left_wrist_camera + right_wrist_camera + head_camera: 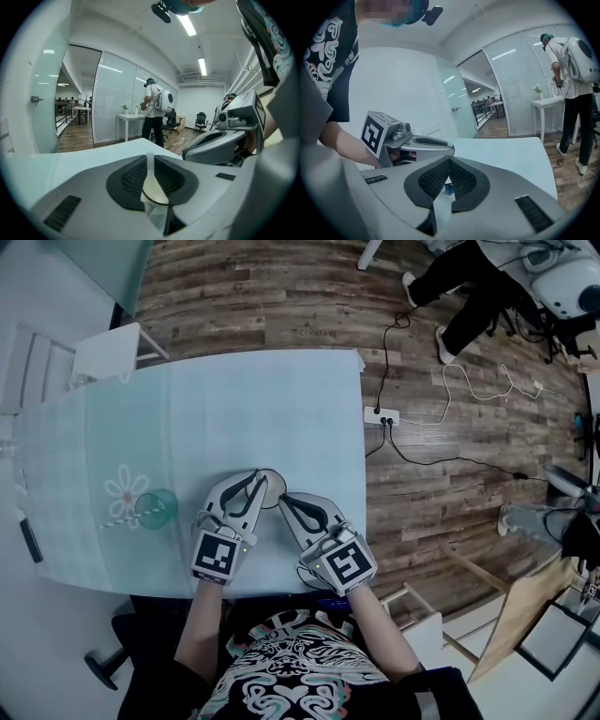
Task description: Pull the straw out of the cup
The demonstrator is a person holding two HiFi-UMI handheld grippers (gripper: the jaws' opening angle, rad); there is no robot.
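Near front edge of desk (281,409) — left gripper (150,158) narrowed onto pale straw (149,171) standing in cup (156,202), pads seemingly touching it. Right gripper (449,161) nearly closed, apparently empty, just beside. Grasp step. Next — firm pinch, straight upward pull.

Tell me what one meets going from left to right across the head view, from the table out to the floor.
Green cup → left gripper → right gripper → power strip.
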